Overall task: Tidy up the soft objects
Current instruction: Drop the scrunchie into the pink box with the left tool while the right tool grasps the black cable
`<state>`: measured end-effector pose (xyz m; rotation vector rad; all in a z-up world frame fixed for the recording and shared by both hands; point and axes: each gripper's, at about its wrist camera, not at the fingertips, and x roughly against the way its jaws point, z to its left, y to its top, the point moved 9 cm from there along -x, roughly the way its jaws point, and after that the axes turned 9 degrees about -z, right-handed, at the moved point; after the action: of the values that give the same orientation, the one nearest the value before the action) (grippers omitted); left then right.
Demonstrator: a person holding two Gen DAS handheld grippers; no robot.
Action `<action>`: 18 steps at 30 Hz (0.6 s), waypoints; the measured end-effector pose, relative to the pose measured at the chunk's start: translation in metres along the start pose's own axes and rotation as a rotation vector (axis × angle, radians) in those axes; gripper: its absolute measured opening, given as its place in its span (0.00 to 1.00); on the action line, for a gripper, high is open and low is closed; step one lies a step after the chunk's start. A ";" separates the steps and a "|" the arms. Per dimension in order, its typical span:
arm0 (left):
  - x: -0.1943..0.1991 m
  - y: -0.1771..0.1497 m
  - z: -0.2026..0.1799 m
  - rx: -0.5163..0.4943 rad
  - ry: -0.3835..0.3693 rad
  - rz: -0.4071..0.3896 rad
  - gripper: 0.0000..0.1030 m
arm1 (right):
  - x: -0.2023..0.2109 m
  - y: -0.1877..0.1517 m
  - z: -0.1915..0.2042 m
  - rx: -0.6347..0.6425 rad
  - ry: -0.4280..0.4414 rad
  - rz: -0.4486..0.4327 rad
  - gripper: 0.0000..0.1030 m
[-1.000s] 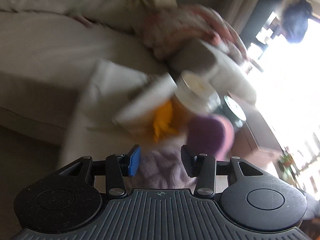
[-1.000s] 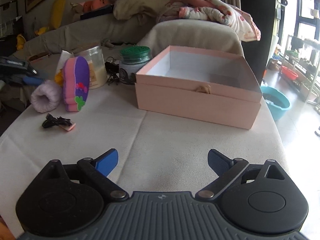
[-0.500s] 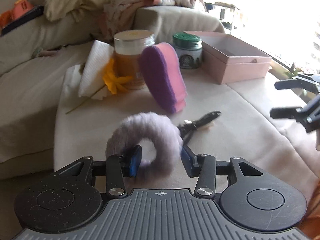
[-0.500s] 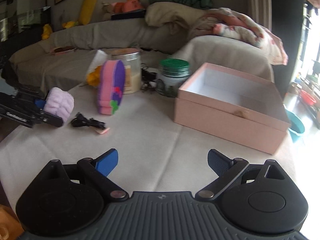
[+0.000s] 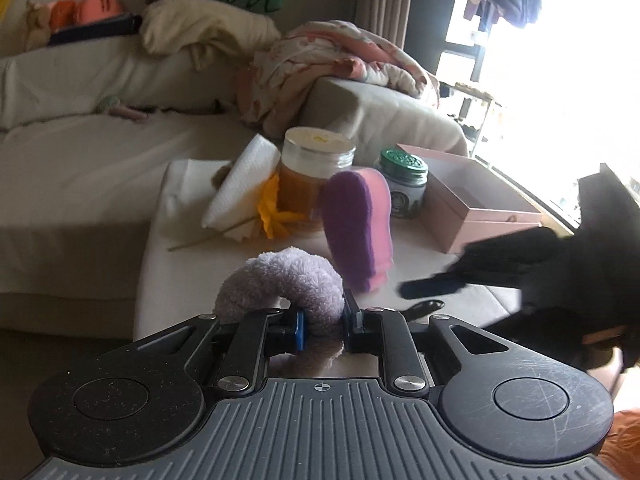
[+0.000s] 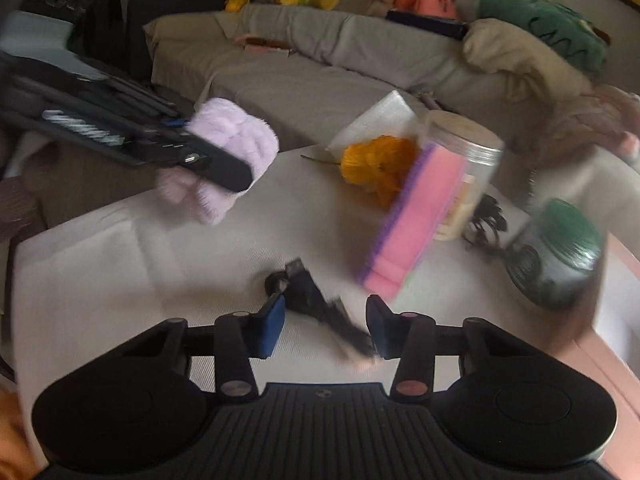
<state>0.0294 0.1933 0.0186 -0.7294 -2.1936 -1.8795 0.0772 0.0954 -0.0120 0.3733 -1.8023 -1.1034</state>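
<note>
left claw closing, pads pinching fluffy lilac ring, ring lifted off bench. right claw closing, half open, dark cable on bench between pads, not gripped. pink-purple sponge upright just ahead-right of it. pink box beyond left claw, right.

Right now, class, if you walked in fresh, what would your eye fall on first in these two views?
First, the fluffy lilac scrunchie, pinched in the closing left gripper near the table's left edge. Next, the pink and purple sponge, standing on end against the jar mid-table. Then the right gripper, jaws closing around a black cable on the cloth.
</note>
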 end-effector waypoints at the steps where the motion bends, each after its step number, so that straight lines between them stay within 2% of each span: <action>1: 0.001 -0.001 0.001 0.007 -0.001 0.003 0.19 | -0.004 -0.001 0.002 0.008 0.006 0.019 0.27; 2: 0.003 -0.001 0.001 0.016 -0.004 0.005 0.19 | -0.004 0.000 0.003 0.020 -0.006 0.026 0.24; 3: 0.004 -0.002 0.001 0.025 -0.010 0.008 0.19 | -0.001 0.001 0.005 0.029 -0.011 0.027 0.13; 4: 0.006 -0.003 0.000 0.034 -0.021 0.012 0.19 | 0.004 0.001 0.006 0.029 -0.007 0.032 0.11; 10: 0.017 -0.009 -0.037 0.047 -0.154 0.049 0.20 | 0.064 -0.015 -0.009 -0.078 -0.039 0.002 0.11; 14: 0.012 -0.002 -0.086 -0.020 -0.222 0.067 0.20 | 0.123 -0.037 -0.037 -0.159 -0.150 -0.042 0.11; 18: -0.018 0.039 -0.147 -0.105 -0.297 0.035 0.20 | 0.175 -0.055 -0.077 -0.228 -0.281 -0.086 0.11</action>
<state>0.0353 0.0506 0.0747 -1.1240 -2.2406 -1.9925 0.0432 -0.0898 0.0526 0.1654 -1.8889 -1.4647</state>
